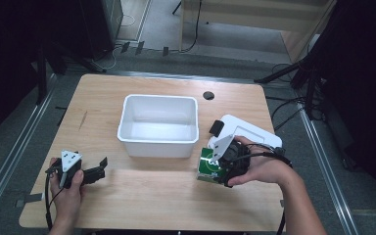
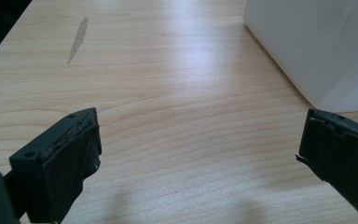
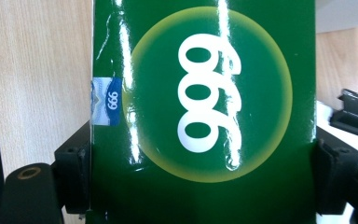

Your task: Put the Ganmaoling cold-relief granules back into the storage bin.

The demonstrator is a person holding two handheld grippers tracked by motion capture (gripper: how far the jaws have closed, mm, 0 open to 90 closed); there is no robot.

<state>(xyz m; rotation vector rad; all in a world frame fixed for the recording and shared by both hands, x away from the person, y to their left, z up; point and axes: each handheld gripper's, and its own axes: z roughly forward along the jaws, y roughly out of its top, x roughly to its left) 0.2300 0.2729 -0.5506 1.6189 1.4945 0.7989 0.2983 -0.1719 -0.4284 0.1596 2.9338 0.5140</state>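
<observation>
Green box (image 3: 205,112) (glossy, white "999" in a yellow-rimmed circle) sits clamped upright.

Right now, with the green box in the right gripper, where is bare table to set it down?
Free: the near strip of table between left gripper and green box, and the left side beyond the white tub. Inside, the tub looks empty. Crowded: the right edge, where the right gripper and the white lid sit close together.

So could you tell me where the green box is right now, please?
In the high view the green box sits at the table's right side, gripped by the right gripper, just off the front right corner of the white tub.
</observation>
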